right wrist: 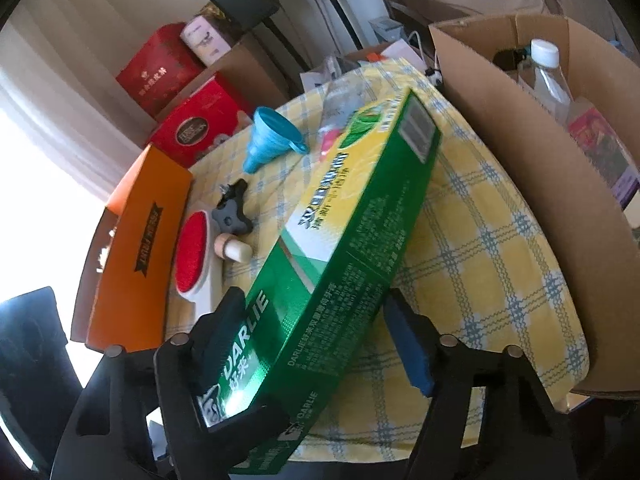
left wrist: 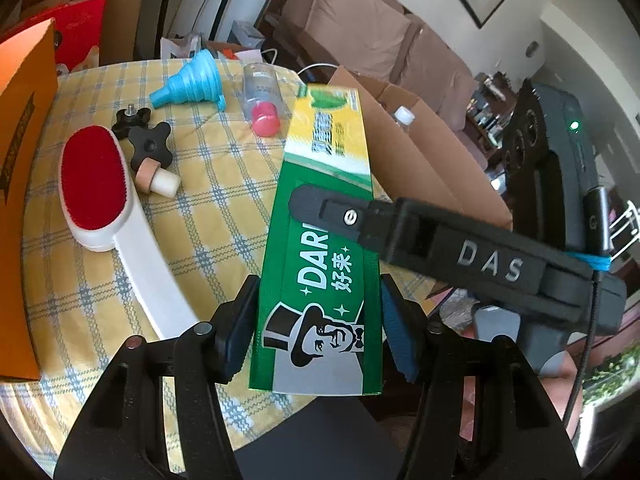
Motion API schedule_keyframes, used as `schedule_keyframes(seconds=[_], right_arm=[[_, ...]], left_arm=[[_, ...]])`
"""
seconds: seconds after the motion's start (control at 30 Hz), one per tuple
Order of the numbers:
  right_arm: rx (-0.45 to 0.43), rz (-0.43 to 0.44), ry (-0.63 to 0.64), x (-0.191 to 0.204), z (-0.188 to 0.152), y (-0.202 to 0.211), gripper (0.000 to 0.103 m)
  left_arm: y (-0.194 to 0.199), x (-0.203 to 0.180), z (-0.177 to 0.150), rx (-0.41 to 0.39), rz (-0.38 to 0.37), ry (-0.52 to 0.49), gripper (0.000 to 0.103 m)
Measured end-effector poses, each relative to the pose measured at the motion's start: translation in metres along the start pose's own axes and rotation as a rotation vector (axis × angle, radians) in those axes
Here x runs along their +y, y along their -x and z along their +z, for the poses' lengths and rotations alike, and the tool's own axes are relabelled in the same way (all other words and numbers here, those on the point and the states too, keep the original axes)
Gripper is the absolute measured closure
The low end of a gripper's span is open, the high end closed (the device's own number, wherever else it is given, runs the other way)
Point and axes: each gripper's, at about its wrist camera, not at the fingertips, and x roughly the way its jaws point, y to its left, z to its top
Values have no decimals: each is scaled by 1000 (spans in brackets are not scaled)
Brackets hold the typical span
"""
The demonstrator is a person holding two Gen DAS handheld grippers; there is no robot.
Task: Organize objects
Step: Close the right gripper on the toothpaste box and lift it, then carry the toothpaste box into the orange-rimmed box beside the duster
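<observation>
The counter was the biggest thing before me, covered with a yellow cloth with blue checks. On its right side stood an open cardboard box, and a clear water bottle with a white cap stood inside it. At the left edge of the counter lay a long orange box. The toothpaste box, green and yellow, was above the middle of the cloth, between the orange box and the cardboard box, with its near end at my hands and its far end pointing toward the cardboard box; I could not tell whether the far end rested on the cloth. My left gripper held the near end of it, one blue pad on each long side. My right gripper was about half wide around the same box: one of its fingers lay across the printed face, but the other pad was a little apart from the side, so it did not clamp the box. Left of the toothpaste box lay a lint brush with a red pad and a white handle. Farther back were a blue folding funnel and a clear bottle with a pink cap, both on their sides. Just beside the brush head lay two black knobs and a small cork stopper.
</observation>
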Motion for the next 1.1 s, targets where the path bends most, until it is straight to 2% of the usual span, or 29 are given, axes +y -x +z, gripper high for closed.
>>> schedule_keyframes(seconds=[0.13,0.53,0.8,1.1], right_arm=[[-23,6,33,16,3,10,39],[-54,62,161,87,13,28,40],[-33,125,260,147,23,19,40],[39,228,323,218,28,-19,40]], left_arm=[[14,-4,0,-25,7,-3,48],[81,9,7,-134,63,22,48],[131,40,7,-215,120,88,48],[180,95,6,-278,222,170,48]])
